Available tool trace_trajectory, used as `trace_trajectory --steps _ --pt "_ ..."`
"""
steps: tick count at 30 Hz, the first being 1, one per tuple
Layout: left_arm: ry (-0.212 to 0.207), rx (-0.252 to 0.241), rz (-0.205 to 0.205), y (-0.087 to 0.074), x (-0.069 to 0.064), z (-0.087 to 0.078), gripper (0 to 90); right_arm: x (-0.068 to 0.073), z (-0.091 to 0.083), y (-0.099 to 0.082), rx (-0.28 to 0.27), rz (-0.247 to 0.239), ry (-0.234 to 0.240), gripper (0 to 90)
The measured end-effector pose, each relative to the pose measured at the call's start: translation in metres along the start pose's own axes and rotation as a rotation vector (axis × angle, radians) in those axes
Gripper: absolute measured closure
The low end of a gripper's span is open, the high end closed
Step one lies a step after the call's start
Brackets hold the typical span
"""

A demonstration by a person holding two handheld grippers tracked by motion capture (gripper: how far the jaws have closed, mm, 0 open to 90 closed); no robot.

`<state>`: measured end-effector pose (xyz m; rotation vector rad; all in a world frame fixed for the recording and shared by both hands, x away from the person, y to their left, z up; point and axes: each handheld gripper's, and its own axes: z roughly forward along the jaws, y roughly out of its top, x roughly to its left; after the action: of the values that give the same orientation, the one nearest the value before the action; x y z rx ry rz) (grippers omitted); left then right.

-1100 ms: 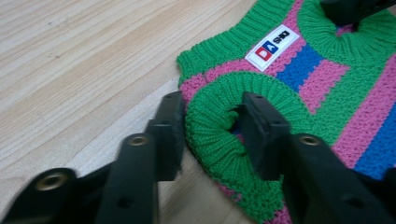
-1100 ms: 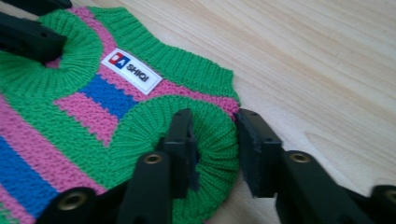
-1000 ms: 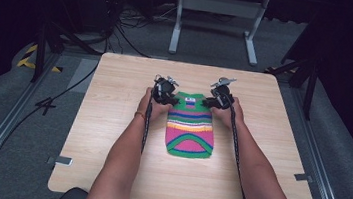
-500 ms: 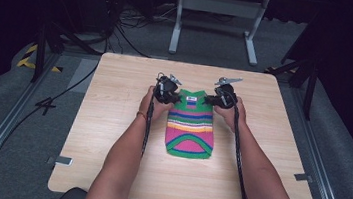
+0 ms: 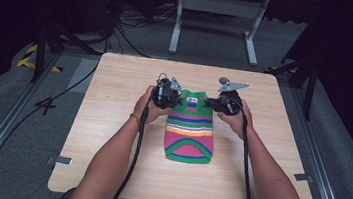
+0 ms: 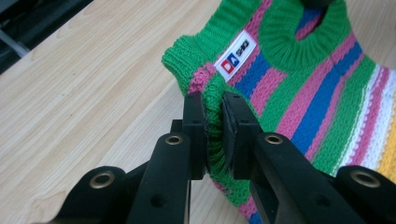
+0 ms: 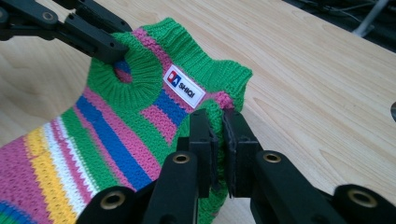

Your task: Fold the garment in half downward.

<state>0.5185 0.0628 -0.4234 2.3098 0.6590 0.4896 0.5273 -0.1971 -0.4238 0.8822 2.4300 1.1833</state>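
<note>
Two tools grip one small striped knitted sweater (image 5: 190, 129), each pinching a shoulder edge beside the green collar. From the left tool (image 6: 214, 135), the jaws stand narrow with a fold of green knit squeezed between the pads; the right tool (image 7: 218, 149) clamps the opposite shoulder the same way. In the high view the left tool (image 5: 167, 94) sits at about ten o'clock of the garment and the right tool (image 5: 225, 101) at about two o'clock. The sweater lies near the middle of the wooden surface (image 5: 112, 117), collar toward twelve o'clock, hem toward six, and a white label (image 6: 236, 55) sits just beside the collar. Judging by this, the grasp is done; lifting, then folding or moving the garment appears to remain. No container stands on the surface.
</note>
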Motion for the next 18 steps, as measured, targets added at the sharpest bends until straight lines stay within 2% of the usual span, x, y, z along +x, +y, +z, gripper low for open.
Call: trace_trajectory --steps 2,9,14,16,18 --pt "-0.002 -0.007 0.004 -0.002 -0.002 -0.003 81.1 0.002 -0.005 -0.002 -0.012 -0.005 0.009 83.6" --pt "-0.012 -0.040 0.071 -0.009 -0.017 -0.020 79.9 0.011 -0.024 -0.011 -0.059 -0.044 0.070 83.5" --pt "-0.024 -0.045 0.127 -0.014 -0.029 -0.028 81.2 0.020 -0.035 -0.016 -0.091 -0.079 0.106 83.6" --pt "-0.019 -0.043 0.151 -0.016 -0.032 -0.029 81.5 0.023 -0.037 -0.018 -0.083 -0.102 0.111 83.6" --pt "-0.023 -0.040 0.155 -0.019 -0.036 -0.031 81.8 0.027 -0.042 -0.019 -0.093 -0.118 0.128 83.6"
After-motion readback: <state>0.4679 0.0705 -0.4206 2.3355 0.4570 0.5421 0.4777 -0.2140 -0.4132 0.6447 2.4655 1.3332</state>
